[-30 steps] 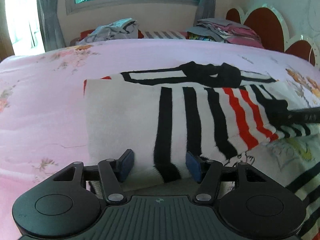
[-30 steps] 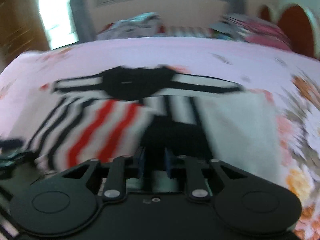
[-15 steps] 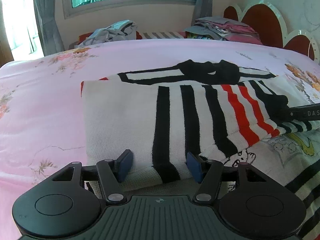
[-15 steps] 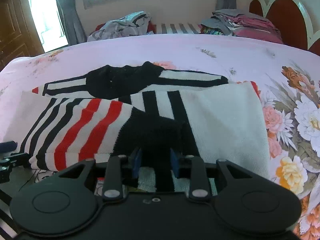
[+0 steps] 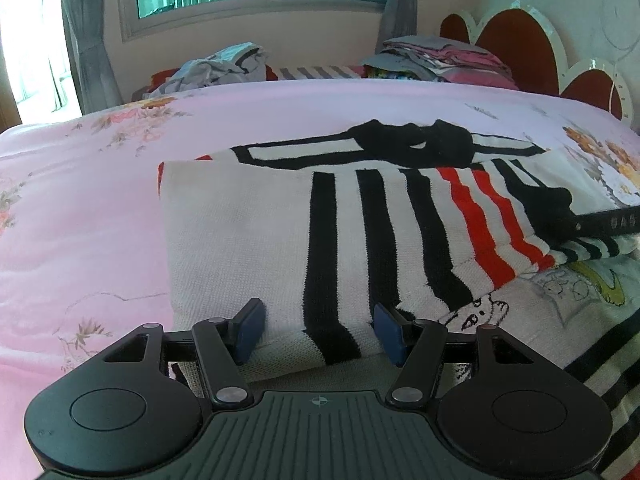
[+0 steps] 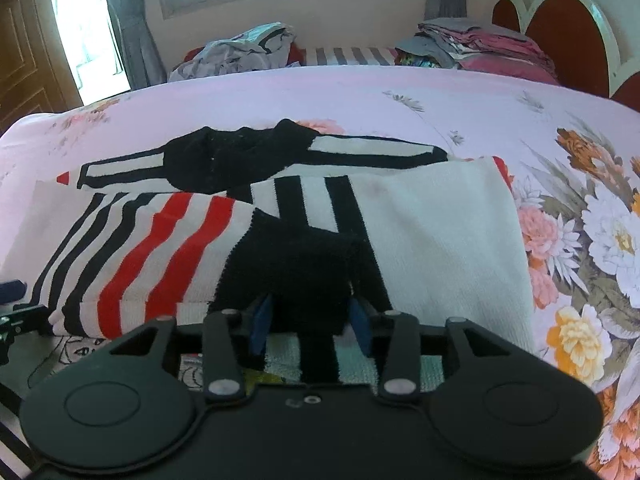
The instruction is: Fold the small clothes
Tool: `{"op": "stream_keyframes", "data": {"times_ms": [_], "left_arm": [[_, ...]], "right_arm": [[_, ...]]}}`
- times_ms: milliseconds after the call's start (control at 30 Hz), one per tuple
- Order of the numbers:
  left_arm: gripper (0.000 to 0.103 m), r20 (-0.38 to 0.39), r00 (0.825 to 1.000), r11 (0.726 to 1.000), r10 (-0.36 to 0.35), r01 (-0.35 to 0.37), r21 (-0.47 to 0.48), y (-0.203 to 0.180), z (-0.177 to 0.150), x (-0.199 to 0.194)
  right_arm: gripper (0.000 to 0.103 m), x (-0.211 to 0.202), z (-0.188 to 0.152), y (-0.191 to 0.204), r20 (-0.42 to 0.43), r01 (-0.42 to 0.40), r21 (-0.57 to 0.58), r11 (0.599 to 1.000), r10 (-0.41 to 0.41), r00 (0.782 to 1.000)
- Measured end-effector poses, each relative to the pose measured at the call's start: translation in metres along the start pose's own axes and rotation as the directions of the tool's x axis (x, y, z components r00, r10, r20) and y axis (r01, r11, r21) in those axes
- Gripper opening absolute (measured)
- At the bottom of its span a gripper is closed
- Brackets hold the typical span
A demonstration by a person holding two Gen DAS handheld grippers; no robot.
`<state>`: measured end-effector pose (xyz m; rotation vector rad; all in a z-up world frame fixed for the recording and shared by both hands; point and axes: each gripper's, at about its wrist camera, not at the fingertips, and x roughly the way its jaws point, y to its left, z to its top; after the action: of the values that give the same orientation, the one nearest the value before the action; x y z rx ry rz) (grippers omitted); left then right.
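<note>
A white knit sweater (image 5: pixel 248 240) with black and red stripes lies folded on the pink floral bedsheet (image 5: pixel 80 208). One striped sleeve (image 6: pixel 132 248) lies across the body, and its black cuff (image 6: pixel 296 268) points toward the right wrist camera. My right gripper (image 6: pixel 311 328) has that cuff between its blue pads, and its jaws are opening. In the left wrist view it shows as a dark finger (image 5: pixel 600 222) at the right edge. My left gripper (image 5: pixel 319 334) stands open, with the sweater's near folded edge lying flat between its fingers.
A cartoon-print garment (image 5: pixel 560 300) lies under the sweater's near side. At the far edge of the bed sit a loose grey clothes heap (image 5: pixel 224 68) and a folded stack (image 5: pixel 440 60). A red scalloped headboard (image 5: pixel 516 44) stands at the right.
The right gripper's pads have spread apart around the black cuff, and its view has steadied from a blur. The left gripper and the sweater's near edge look the same.
</note>
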<state>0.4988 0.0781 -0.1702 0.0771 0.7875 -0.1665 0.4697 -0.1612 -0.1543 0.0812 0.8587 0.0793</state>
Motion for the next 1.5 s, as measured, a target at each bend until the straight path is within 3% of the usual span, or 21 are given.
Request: {"op": "stream_keyframes", "data": {"times_ms": [33,67,100,233,400,533,633,667,767,867,1167,1333,1400,1433,1467,1500], "left_arm": [[0.061,-0.001,1.0,1.0,0.003,-0.003,0.006,-0.001,0.0,0.0],[0.061,-0.002,1.0,1.0,0.006,-0.006,0.006,-0.002,0.001,0.0],[0.061,-0.001,1.0,1.0,0.006,-0.006,-0.002,-0.001,0.001,-0.001],[0.061,0.021,1.0,0.999,-0.016,0.017,-0.042,0.006,-0.001,-0.008],[0.061,0.022,1.0,1.0,-0.002,0.002,-0.015,0.006,-0.004,-0.01],[0.061,-0.022,0.999,0.999,0.026,-0.026,0.026,-0.001,0.001,-0.006],[0.062,-0.017,0.999,0.999,0.033,-0.034,-0.018,-0.002,0.002,-0.019],[0.067,-0.013,0.999,0.999,0.036,-0.036,-0.029,-0.002,-0.002,-0.026],[0.087,-0.003,0.997,0.996,0.076,-0.076,-0.054,-0.008,-0.021,-0.052],[0.092,0.0,0.995,0.993,0.099,-0.098,-0.069,-0.02,-0.048,-0.082],[0.092,0.008,0.993,0.993,0.114,-0.114,-0.042,-0.052,-0.123,-0.16],[0.092,-0.004,0.997,0.988,0.081,-0.08,-0.134,-0.047,-0.163,-0.186],[0.086,-0.005,0.999,0.977,0.044,-0.044,-0.208,-0.039,-0.181,-0.196],[0.065,-0.009,1.0,0.969,0.027,-0.029,-0.245,-0.035,-0.188,-0.198],[0.051,-0.019,1.0,0.956,0.005,-0.01,-0.294,-0.029,-0.196,-0.2],[0.05,-0.023,1.0,0.94,-0.007,-0.001,-0.34,-0.024,-0.205,-0.203]], "right_arm": [[0.033,0.0,0.001,-0.003,-0.006,-0.028,0.028,0.999,0.028,1.0],[0.017,0.0,0.003,-0.004,-0.015,-0.063,0.041,0.997,0.064,0.998],[0.013,-0.002,0.004,-0.005,-0.021,-0.085,0.053,0.995,0.086,0.996],[0.011,-0.02,-0.001,-0.007,0.023,-0.116,0.084,0.99,0.114,0.993],[0.011,-0.022,-0.011,-0.01,0.012,-0.119,0.078,0.99,0.119,0.993],[0.013,-0.01,-0.009,-0.015,-0.022,-0.124,0.084,0.989,0.126,0.992],[0.033,-0.039,-0.009,-0.02,0.032,-0.108,0.099,0.989,0.106,0.994],[0.037,-0.051,-0.014,-0.023,0.057,-0.125,0.099,0.987,0.12,0.991],[0.037,-0.086,-0.037,-0.03,0.061,-0.151,0.072,0.986,0.147,0.987],[0.046,-0.12,-0.071,-0.048,0.068,-0.161,0.074,0.984,0.156,0.985],[0.047,-0.198,-0.164,-0.095,0.044,-0.165,0.119,0.979,0.161,0.986],[0.047,-0.218,-0.199,-0.112,0.023,-0.187,0.169,0.968,0.185,0.982],[0.047,-0.223,-0.212,-0.119,0.013,-0.211,0.201,0.957,0.212,0.977],[0.047,-0.224,-0.217,-0.122,0.009,-0.23,0.223,0.947,0.234,0.972],[0.047,-0.225,-0.222,-0.126,0.007,-0.247,0.249,0.936,0.254,0.967],[0.047,-0.226,-0.227,-0.129,0.006,-0.255,0.27,0.929,0.263,0.965]]}}
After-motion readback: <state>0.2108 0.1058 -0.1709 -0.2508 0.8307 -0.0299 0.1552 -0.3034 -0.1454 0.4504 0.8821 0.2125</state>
